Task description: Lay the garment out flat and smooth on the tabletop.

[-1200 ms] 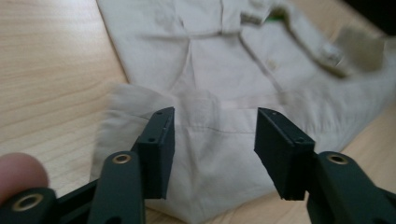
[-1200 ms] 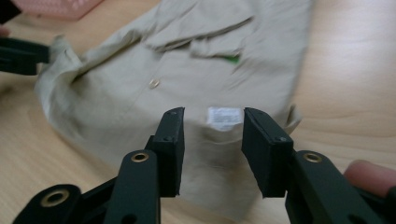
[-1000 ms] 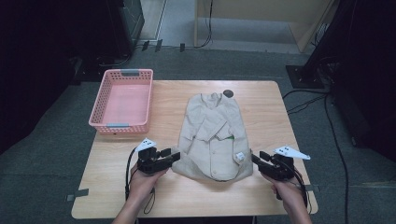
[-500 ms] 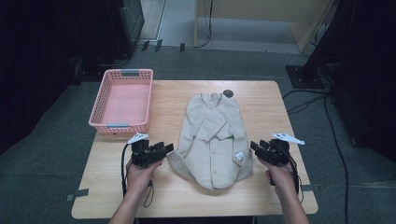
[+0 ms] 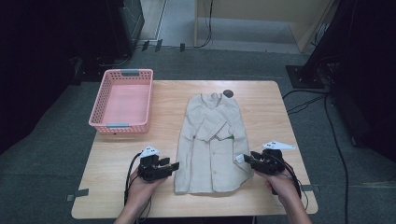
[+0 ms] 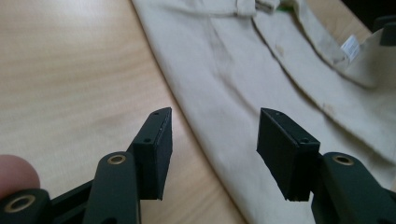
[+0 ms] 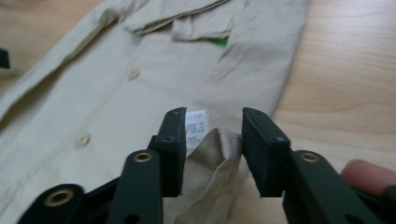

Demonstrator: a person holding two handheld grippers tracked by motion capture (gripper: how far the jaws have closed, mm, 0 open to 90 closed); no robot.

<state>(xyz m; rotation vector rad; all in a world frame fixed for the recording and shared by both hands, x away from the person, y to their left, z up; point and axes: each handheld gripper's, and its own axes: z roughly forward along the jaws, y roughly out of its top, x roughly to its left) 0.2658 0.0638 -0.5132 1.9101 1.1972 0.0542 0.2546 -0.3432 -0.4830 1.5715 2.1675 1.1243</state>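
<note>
High view showed the beige shirt (image 5: 212,140) lying flat, buttoned front up, in the middle of the wooden counter (image 5: 140,196), its collar toward the far edge and its hem toward the person, with a pink basket (image 5: 122,100) well apart at the far left. The left tongs (image 5: 173,166) sat just beside the shirt's lower left edge, and the left gripper view showed them spread wide with nothing between the jaws, the side seam of the shirt (image 6: 261,93) running between and beyond them. The right tongs (image 5: 246,160) were at the lower right corner of the hem; in the right gripper view a bunched fold of cloth with a white care label (image 7: 196,125) stood between the jaws of the right tongs (image 7: 212,149), which looked only partly closed, so the hold seemed loose rather than firm. The step in hand appeared to be taking both bottom corners for a fold. To do it well, the left tongs probably needed to slide forward and low so that one jaw went under the edge, taking all the layers at once, while the right tongs pinched down fully on the bunched corner before any lift. Lifting both sides together and evenly would likely keep the front smooth.
</note>
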